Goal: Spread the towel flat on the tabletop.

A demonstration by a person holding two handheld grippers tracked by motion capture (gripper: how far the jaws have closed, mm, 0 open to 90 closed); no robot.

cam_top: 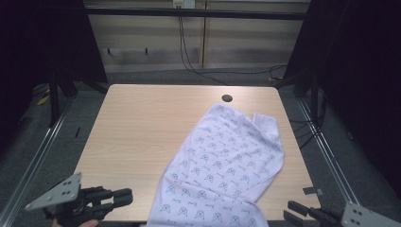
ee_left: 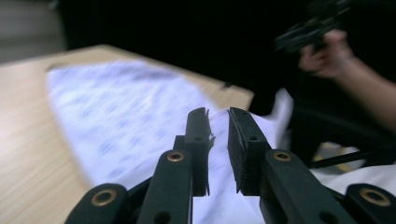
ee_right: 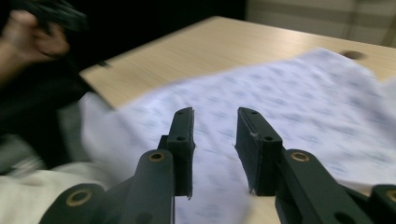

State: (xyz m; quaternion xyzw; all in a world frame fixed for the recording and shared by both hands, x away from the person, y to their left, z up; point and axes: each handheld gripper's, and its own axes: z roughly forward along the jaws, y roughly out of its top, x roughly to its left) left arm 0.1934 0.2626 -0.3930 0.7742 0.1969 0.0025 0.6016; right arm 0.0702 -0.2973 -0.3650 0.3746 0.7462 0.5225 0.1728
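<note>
Here the cloth (cam_top: 222, 165) lies spread on the bench (cam_top: 142, 127), white with a small blue repeat print. It runs diagonally from near the round hole (cam_top: 227, 98) at the far right down to the near edge, where it hangs over. The far right corner is folded up on itself; the rest lies mostly flat.

Left hand-held gripper (cam_top: 126, 197): low at the near left corner of the bench, pointing right toward the cloth, well apart from it. In the left gripper view (ee_left: 217, 133) the jaws stand a narrow gap apart with nothing between them; the cloth lies beyond and below, blurred.

Right hand-held gripper (cam_top: 292, 211): at the near right corner, just off the bench edge, pointing left, near the cloth's hem but apart from it. In the right gripper view (ee_right: 215, 135) the jaws stand moderately open, wider than the left pair, with nothing held; the cloth lies beneath and beyond them.

Neither pair touches the cloth. Both gripper views are motion-blurred, so the print detail cannot be read there.
</note>
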